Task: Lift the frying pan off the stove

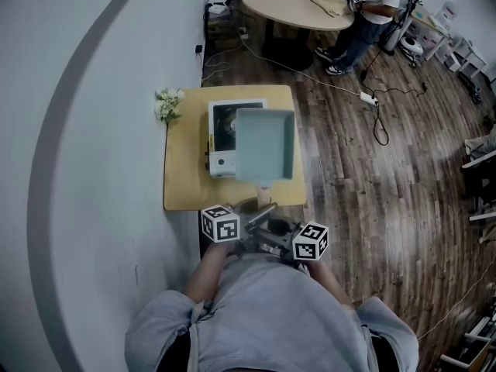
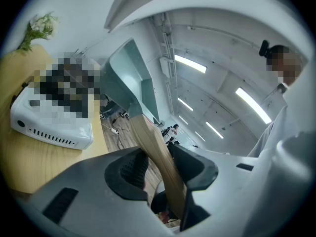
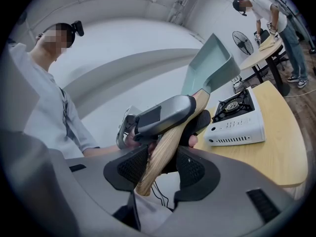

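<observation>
A square teal frying pan hangs above the white portable gas stove, which stands on a small wooden table. The pan's wooden handle points back toward me. My left gripper is shut on that handle, one pad on each side. My right gripper is shut on the handle's butt end, just behind the left gripper. In the right gripper view the pan tilts up, clear of the stove's burner. In the head view both grippers are at the table's near edge.
A small bunch of white flowers stands at the table's far left corner by the white wall. A round table with a person beside it is at the back. A cable and power strip lie on the wood floor to the right.
</observation>
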### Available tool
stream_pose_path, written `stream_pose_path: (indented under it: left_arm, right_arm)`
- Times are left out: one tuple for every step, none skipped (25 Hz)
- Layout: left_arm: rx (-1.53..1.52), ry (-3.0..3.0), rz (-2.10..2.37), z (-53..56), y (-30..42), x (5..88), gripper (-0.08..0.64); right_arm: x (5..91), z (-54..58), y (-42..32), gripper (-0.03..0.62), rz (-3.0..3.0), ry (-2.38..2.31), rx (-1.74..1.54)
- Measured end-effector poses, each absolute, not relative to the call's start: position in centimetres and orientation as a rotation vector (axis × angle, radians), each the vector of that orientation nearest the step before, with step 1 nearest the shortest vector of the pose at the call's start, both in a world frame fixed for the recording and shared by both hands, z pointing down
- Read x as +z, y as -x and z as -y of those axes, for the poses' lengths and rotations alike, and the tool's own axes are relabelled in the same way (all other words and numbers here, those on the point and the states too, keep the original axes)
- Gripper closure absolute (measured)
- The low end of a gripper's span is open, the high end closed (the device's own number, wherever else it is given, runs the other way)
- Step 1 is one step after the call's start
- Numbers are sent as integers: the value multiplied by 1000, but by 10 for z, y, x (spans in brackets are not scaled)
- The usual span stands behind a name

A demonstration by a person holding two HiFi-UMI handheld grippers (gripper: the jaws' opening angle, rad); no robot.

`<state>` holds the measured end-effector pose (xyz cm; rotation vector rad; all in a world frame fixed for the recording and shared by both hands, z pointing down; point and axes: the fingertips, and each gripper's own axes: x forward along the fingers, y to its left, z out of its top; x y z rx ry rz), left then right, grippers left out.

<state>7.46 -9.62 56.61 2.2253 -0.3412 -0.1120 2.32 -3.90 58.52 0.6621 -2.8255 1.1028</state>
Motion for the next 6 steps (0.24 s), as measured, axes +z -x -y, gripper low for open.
stream_pose_path:
  left_arm:
    - [-113, -2225, 341, 96, -75, 565, 403]
    - [-114, -2226, 340, 96, -76, 565, 403]
    - [-113, -2228, 340, 96, -77, 564, 403]
    - [-113, -2230, 339, 96, -78, 564, 403]
    - [-112, -2232, 338, 97, -79, 563, 403]
    - [-112, -2234, 337, 97, -81, 563, 403]
  right_arm:
    - [585, 39, -24, 417, 2826, -664, 1102]
    - [584, 39, -25, 417, 2828, -665, 1102]
    - [584, 39, -26, 417, 2830, -667, 1103]
    - [583, 39, -27, 417, 2831, -668, 1103]
    - [582, 39, -28, 417, 2833, -669, 1102]
    - [581, 40, -29, 417, 2834, -670, 1102]
